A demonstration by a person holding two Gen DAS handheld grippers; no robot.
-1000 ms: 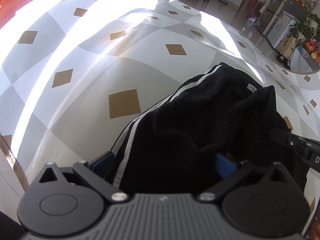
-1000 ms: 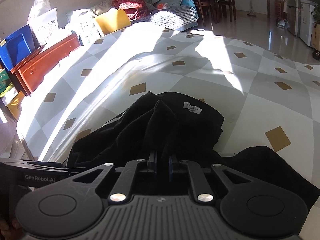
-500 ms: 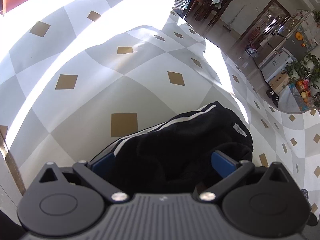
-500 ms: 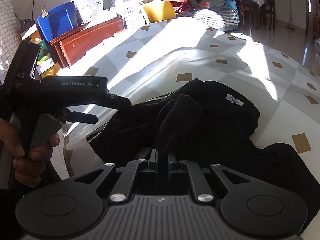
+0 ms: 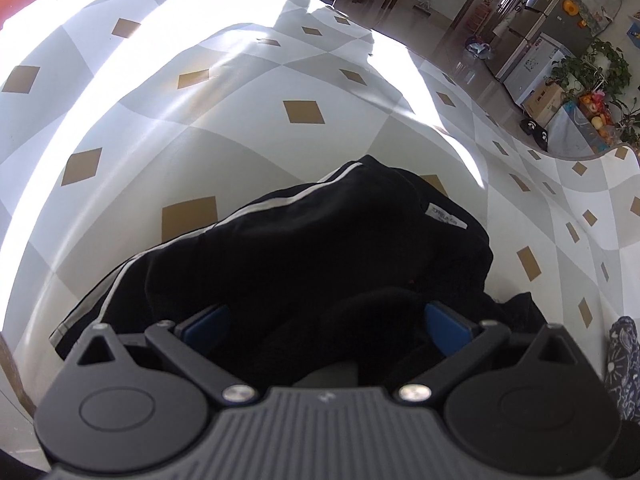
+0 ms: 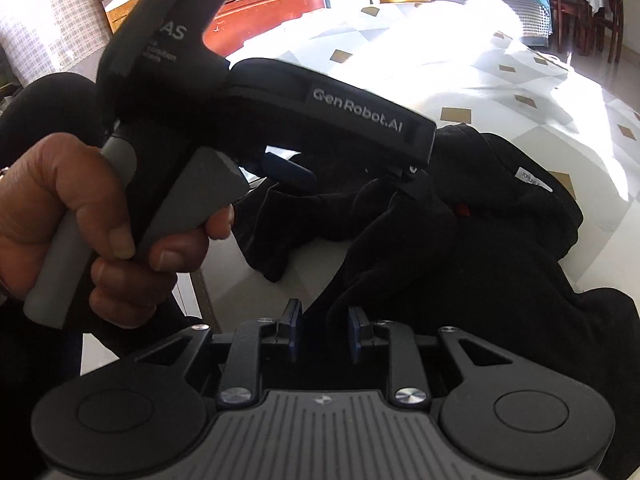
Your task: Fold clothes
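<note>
Black garment (image 5: 320, 264) — soft matt cloth, fleecy nap, with smooth white stripes and a woven label (image 5: 448, 216). Tablecloth (image 5: 240, 120): smooth, slight sheen in sunlight. Left gripper (image 5: 326, 324) — matt black plastic, ribbed housing, bright metal screws, blue rubbery pads (image 5: 446, 322). Sideboard (image 6: 272, 12): glossy reddish wood.

This is a lived-in home, an open dining and kitchen area. The table (image 5: 248, 128) wears a grey-and-white checked cloth with tan diamonds. Beyond it stand wooden dining chairs (image 6: 580, 12), a steel refrigerator (image 5: 560, 16), leafy potted plants (image 5: 596, 64) and a cardboard box (image 5: 544, 98) on a glossy tiled floor (image 5: 472, 76). A red wooden cabinet (image 6: 272, 12) carries household clutter.
</note>
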